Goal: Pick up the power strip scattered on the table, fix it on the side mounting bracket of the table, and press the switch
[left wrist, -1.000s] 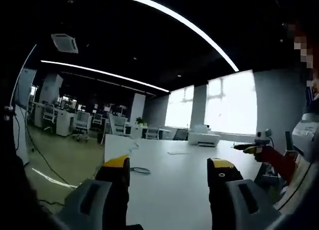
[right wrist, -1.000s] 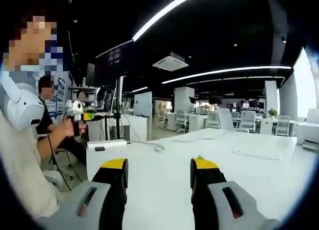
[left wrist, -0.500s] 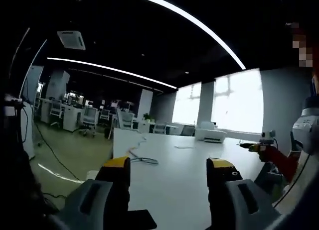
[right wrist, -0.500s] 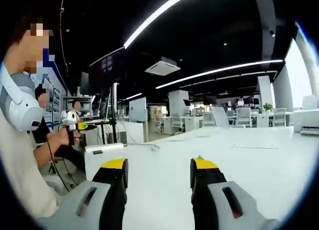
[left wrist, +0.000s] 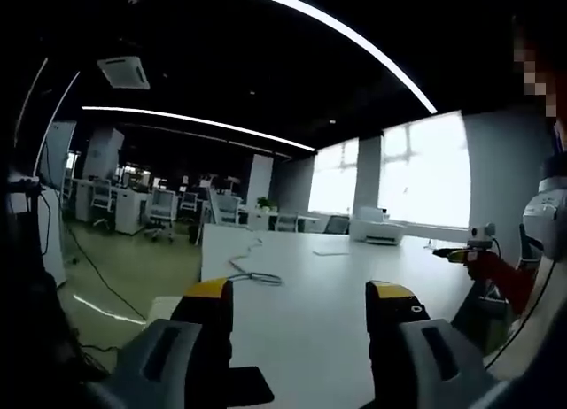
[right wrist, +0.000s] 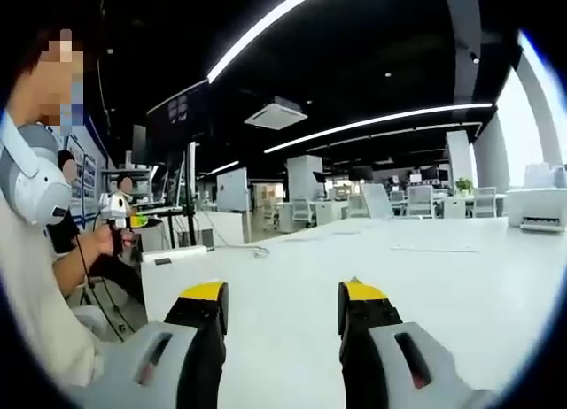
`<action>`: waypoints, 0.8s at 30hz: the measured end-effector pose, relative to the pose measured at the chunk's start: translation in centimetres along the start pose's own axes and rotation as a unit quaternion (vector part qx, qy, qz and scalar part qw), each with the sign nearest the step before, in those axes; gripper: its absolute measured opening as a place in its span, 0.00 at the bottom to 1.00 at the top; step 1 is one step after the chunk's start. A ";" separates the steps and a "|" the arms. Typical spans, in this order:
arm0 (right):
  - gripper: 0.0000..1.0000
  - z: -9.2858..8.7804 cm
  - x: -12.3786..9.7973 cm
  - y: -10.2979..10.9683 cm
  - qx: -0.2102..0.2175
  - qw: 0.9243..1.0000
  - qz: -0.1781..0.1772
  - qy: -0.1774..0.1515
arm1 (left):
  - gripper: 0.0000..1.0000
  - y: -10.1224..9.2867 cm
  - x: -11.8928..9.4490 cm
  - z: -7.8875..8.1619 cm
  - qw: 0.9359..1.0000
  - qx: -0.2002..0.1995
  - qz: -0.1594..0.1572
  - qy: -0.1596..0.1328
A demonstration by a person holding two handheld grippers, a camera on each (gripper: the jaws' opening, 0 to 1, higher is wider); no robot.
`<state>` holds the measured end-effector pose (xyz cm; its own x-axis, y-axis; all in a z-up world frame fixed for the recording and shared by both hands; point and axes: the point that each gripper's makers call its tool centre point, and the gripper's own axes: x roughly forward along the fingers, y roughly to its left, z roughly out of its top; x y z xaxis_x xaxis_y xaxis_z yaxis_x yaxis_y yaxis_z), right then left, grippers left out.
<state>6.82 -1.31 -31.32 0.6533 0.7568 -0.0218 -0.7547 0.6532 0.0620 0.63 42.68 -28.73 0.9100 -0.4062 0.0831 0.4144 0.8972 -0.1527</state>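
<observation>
My left gripper (left wrist: 299, 294) is open over the white table (left wrist: 337, 312), with nothing between its yellow-tipped jaws. A thin cable (left wrist: 252, 276) lies looped near the table's left edge. My right gripper (right wrist: 282, 294) is also open and holds nothing above the same table (right wrist: 425, 285). At the table's left corner stands a white box-like block (right wrist: 173, 254) with a small dark mark, and a cable (right wrist: 266, 248) runs from it. I cannot tell whether this block is the power strip.
A person in white headphones (right wrist: 31, 188) sits close on the left, and a hand holds a small device (right wrist: 115, 216). A hand with a device (left wrist: 465, 254) shows at the right. A printer (left wrist: 383, 232) stands at the far table end. Office desks and chairs (left wrist: 159, 210) lie beyond.
Both cameras have shifted a little, so the table sits flatter and lower in each view. Both grippers stay open, and nothing on the table has moved.
</observation>
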 end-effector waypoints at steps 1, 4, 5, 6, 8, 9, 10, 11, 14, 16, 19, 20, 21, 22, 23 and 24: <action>0.45 -0.1 0.0 0.0 -0.001 1.000 -0.001 0.001 | 0.65 0.0 0.0 0.0 1.000 0.000 0.000 -0.001; 0.45 0.0 -0.1 -0.1 -0.002 1.000 -0.002 0.001 | 0.63 -0.1 0.0 0.1 1.000 -0.003 -0.004 0.001; 0.45 0.0 -0.2 -0.2 -0.002 1.000 -0.002 0.000 | 0.64 -0.4 -0.1 0.1 1.000 -0.016 -0.015 0.004; 0.45 0.0 -0.2 -0.2 -0.002 1.000 -0.001 -0.001 | 0.65 -0.5 -0.2 0.0 0.999 -0.023 -0.021 0.010; 0.45 0.0 -0.4 -0.2 -0.001 1.000 0.002 -0.005 | 0.65 -0.2 -0.3 0.3 1.000 -0.021 -0.019 0.007; 0.45 0.0 -0.4 -0.1 0.002 1.000 0.003 -0.005 | 0.65 0.0 -0.4 0.3 1.000 -0.022 -0.016 0.008; 0.45 -0.1 -0.4 -0.1 0.002 1.000 0.004 -0.006 | 0.65 0.0 -0.5 0.4 1.000 -0.021 -0.013 0.011; 0.45 -0.1 -0.5 -0.1 0.001 1.000 0.003 -0.005 | 0.65 0.2 -0.5 0.4 1.000 -0.018 -0.010 0.013; 0.45 -0.3 -0.6 -0.1 -0.002 1.000 0.006 -0.001 | 0.65 0.6 -0.9 0.8 1.000 -0.010 -0.002 0.015; 0.45 -0.3 -0.6 -0.1 -0.003 1.000 0.005 0.000 | 0.65 0.7 -1.1 0.9 0.999 -0.028 -0.001 0.020; 0.45 -0.3 -0.6 -0.2 -0.002 1.000 0.006 -0.002 | 0.66 1.0 -1.4 1.1 1.000 -0.016 0.003 0.024; 0.45 -0.3 -0.6 -0.2 -0.001 1.000 0.006 -0.002 | 0.66 1.2 -1.6 1.1 0.999 -0.010 0.008 0.030; 0.45 -0.3 -0.7 -0.2 -0.001 1.000 0.006 -0.002 | 0.66 1.4 -1.8 1.1 0.999 -0.003 0.011 0.038; 0.45 -0.4 -0.6 -0.2 -0.002 1.000 0.008 -0.001 | 0.65 1.6 -1.9 1.1 0.999 0.004 0.014 0.043; 0.45 -0.4 -0.7 -0.1 -0.002 1.000 0.009 0.000 | 0.64 1.8 -2.1 1.2 0.999 0.010 0.018 0.047; 0.45 -0.5 -0.7 -0.1 -0.002 1.000 0.009 0.001 | 0.64 2.1 -2.3 1.4 0.998 0.013 0.021 0.049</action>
<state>6.45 -1.90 -31.81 0.6389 0.7689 -0.0227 -0.7670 0.6390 0.0577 -0.65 45.77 -27.85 0.9241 -0.3817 -0.0208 0.3761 0.9176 -0.1283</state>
